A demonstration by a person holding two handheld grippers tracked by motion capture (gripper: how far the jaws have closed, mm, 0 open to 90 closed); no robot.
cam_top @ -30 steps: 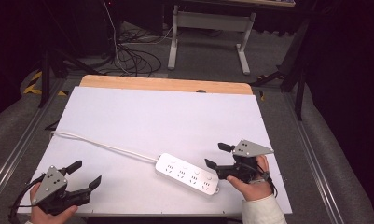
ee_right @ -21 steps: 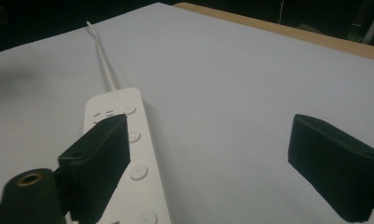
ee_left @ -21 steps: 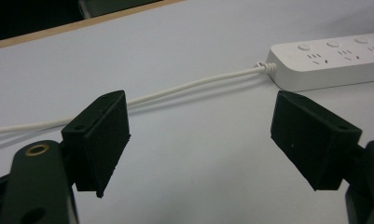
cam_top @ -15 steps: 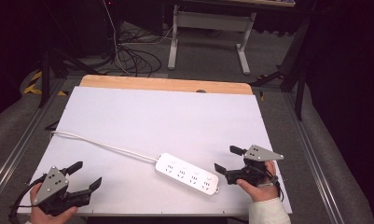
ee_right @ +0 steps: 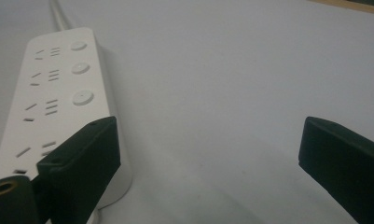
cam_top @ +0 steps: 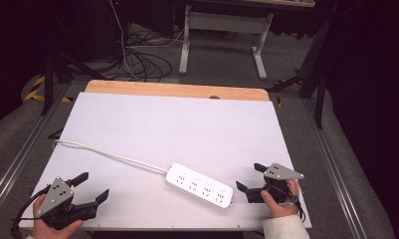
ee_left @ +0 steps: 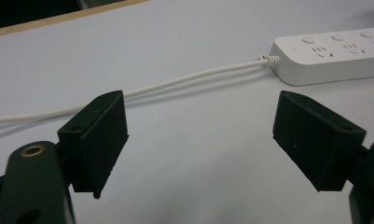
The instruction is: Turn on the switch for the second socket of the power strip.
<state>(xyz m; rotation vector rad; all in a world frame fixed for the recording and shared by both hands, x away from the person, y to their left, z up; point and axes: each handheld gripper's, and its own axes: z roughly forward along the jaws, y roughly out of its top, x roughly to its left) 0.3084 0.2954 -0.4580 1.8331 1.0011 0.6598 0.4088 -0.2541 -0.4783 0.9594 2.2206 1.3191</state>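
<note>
Left gripper (cam_top: 90, 188): I hold it at the near left corner of the white table (cam_top: 177, 124), jaws spread wide with nothing between them, well apart from the strip.
Cord (cam_top: 112, 155): it runs from the far left edge to the strip's left end; in the left gripper view it lies just beyond my open jaws. I judge a careless sweep could snag it and drag the strip.
Power strip (cam_top: 199, 184): it lies flat, near centre, angled toward the near right, untouched.
Right gripper (cam_top: 250, 180): its jaws have just been opening and now stand wide, empty, just right of the strip's right end.
Risk: in the right gripper view 1 jaw sits in front of the strip's end corner. If I push in off-centre, I expect that jaw to shove the strip rather than straddle it.
</note>
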